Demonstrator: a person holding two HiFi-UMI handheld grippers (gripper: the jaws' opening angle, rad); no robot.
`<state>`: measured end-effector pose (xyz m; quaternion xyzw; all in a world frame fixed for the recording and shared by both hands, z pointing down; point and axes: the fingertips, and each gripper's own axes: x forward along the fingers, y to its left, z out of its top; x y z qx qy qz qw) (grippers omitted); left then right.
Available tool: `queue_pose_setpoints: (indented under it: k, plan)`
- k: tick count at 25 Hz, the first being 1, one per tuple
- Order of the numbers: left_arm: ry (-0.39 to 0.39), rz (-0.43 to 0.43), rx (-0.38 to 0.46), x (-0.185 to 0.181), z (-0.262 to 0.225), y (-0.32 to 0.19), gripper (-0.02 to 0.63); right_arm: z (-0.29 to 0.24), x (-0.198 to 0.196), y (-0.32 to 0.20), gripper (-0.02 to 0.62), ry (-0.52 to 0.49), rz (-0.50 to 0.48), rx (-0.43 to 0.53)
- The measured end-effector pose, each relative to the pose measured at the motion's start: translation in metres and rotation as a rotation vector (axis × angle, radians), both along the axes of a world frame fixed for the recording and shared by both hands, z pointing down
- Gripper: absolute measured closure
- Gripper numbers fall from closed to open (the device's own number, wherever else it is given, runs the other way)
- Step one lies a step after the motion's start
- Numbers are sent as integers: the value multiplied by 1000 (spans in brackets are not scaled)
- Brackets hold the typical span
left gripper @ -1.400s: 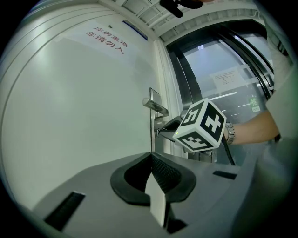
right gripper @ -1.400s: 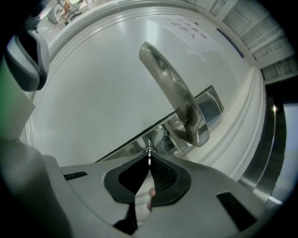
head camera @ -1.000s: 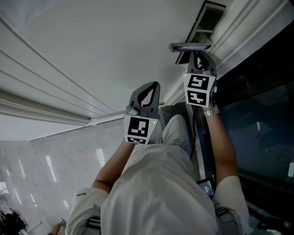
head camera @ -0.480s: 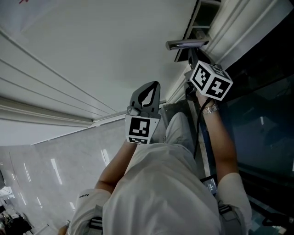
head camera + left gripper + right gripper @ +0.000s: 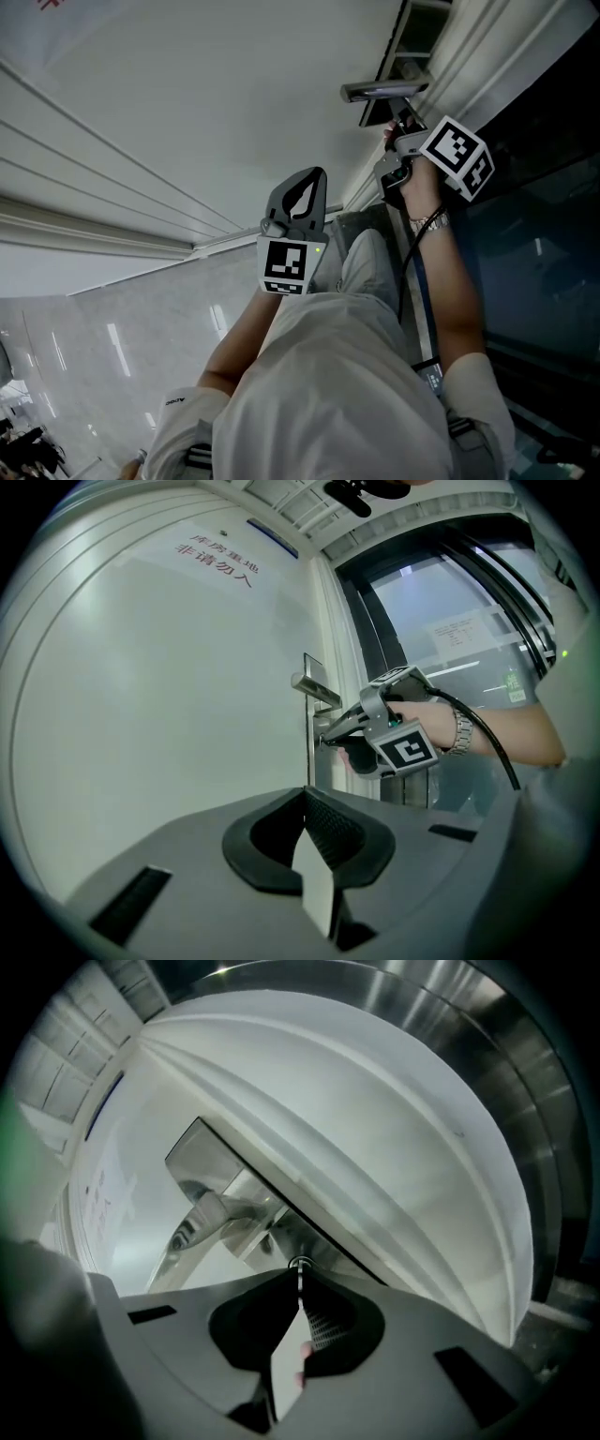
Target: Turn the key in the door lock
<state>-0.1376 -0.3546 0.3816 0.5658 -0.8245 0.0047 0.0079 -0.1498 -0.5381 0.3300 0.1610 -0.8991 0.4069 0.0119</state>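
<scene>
The white door [image 5: 187, 112] carries a metal lever handle [image 5: 384, 91] on a long lock plate [image 5: 246, 1192]. Just below the handle [image 5: 202, 1218] sits the round lock cylinder [image 5: 300, 1264]. My right gripper [image 5: 299, 1279] is shut on the thin key [image 5: 299, 1284], which stands in that cylinder. In the head view the right gripper [image 5: 394, 129] is rolled over, its marker cube [image 5: 457, 155] turned out to the right. The left gripper view shows the right gripper [image 5: 328, 735] with its tips at the lock, under the handle [image 5: 314, 686]. My left gripper [image 5: 298, 199] hangs back from the door, shut and holding nothing.
Dark glass panels [image 5: 534, 234] and a metal frame [image 5: 375, 621] stand right of the door. Red lettering [image 5: 217, 557] is printed high on the door. A black cable [image 5: 409, 272] runs along the right forearm. Glossy floor tiles [image 5: 103, 337] lie below.
The right gripper has rolled about its own axis at the lock, its marker cube swinging from facing the head camera over to the right. The left gripper has stayed put.
</scene>
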Motion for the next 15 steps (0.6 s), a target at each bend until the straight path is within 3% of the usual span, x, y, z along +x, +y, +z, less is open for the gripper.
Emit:
queue_pose_setpoints:
  k: [3,10,12,15]
  plan:
    - [0,-1,-4,1,1,0,597,1,0,-1,584,-67,-4,-146]
    - [-2,-11,-4,0,0,1,597,2,0,-1,582,-152,-1,-338]
    - [0,-11,-4,1,1,1,597,4,1,-3,580,-159,-3,-354]
    - [-2,-7,-5,3,0,1,597,1,1,-1,580,-128,-17,-273]
